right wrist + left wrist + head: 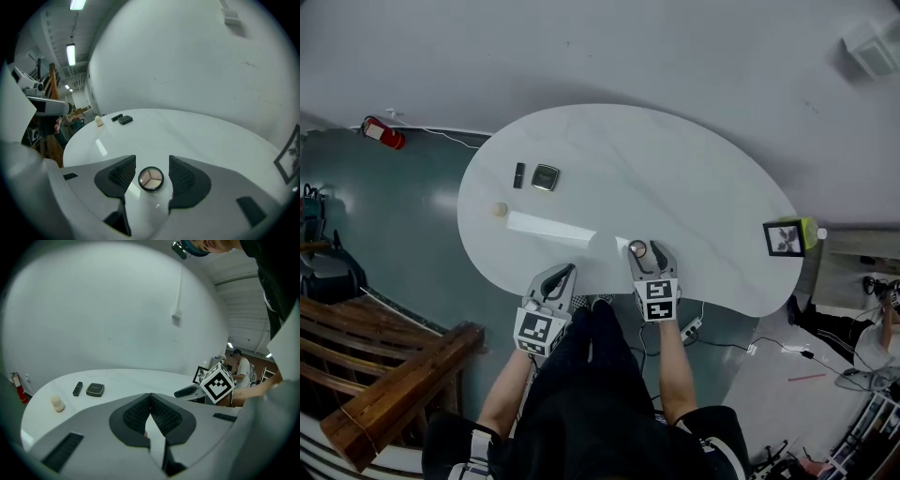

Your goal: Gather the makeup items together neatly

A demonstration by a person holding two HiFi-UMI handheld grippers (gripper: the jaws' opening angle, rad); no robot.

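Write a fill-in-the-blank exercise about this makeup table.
1. The round black three-shade palette lies ____ the right gripper's open jaws.
2. The left gripper's jaws are ____.
3. In the head view, the small black tube lies just ____ of the square black compact.
Missing words: between; shut; left.

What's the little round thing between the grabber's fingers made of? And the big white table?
Round compact: probably hard plastic, with a shiny dark rim around three pressed-powder wedges in beige and pinkish tones. Table: smooth, glossy white with faint grey veins and a bright light reflection. It could be marble or a marble-look coating; I cannot tell which.
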